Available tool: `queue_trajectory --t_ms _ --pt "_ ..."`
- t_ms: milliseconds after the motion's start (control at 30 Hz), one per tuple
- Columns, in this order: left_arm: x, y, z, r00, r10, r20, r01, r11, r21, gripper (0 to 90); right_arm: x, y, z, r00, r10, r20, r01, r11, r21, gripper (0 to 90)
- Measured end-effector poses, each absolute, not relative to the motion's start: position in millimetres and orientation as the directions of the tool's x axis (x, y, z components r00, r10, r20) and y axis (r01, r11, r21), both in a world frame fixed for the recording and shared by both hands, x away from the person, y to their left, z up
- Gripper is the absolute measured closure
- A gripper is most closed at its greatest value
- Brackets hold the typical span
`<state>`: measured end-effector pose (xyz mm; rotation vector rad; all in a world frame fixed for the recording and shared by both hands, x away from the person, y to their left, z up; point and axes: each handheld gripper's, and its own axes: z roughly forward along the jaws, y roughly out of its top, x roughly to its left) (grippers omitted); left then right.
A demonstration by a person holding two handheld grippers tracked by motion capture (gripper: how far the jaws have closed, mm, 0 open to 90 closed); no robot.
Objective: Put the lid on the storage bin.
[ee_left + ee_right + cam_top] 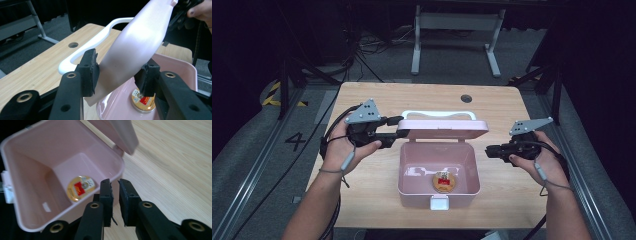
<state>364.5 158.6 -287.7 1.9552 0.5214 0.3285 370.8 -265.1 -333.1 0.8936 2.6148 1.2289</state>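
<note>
A pink box [402, 170] stands open in the middle of the table, its lid [447, 129] raised at the back with a white handle [439, 114] behind it. A round gold tin [444, 181] with a red label lies on the box floor. My left gripper [398, 127] is at the lid's left end. In the left gripper view the lid [140, 42] runs between the jaws of this gripper [118, 75] with a gap at the left pad. My right gripper [488, 151] hovers by the box's right wall. Its jaws [115, 192] are almost together, holding nothing, above the rim [117, 173].
A white latch [439, 202] sticks out from the box's front wall. The wooden table [367, 185] has a round hole [466, 98] near its far edge. A white desk frame [457, 30] stands on the floor beyond. Dark rails run along both sides.
</note>
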Motion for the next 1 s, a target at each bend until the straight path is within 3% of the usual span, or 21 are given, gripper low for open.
queue_trajectory --t_ms 333,633,1000 --pt "354 159 -290 0.875 0.484 0.007 0.227 -0.423 0.877 53.2 362 -260 -323 -0.858 0.484 0.171 0.420 0.470 0.776 88.5" --pt "354 165 -299 0.887 0.456 -0.070 0.304 -0.463 0.833 51.8 361 -252 -324 -0.874 0.455 0.171 0.404 0.482 0.778 89.0" --pt "348 167 -305 0.892 0.442 -0.092 0.325 -0.490 0.809 50.0 361 -251 -318 -0.889 0.419 0.185 0.385 0.466 0.796 89.5"
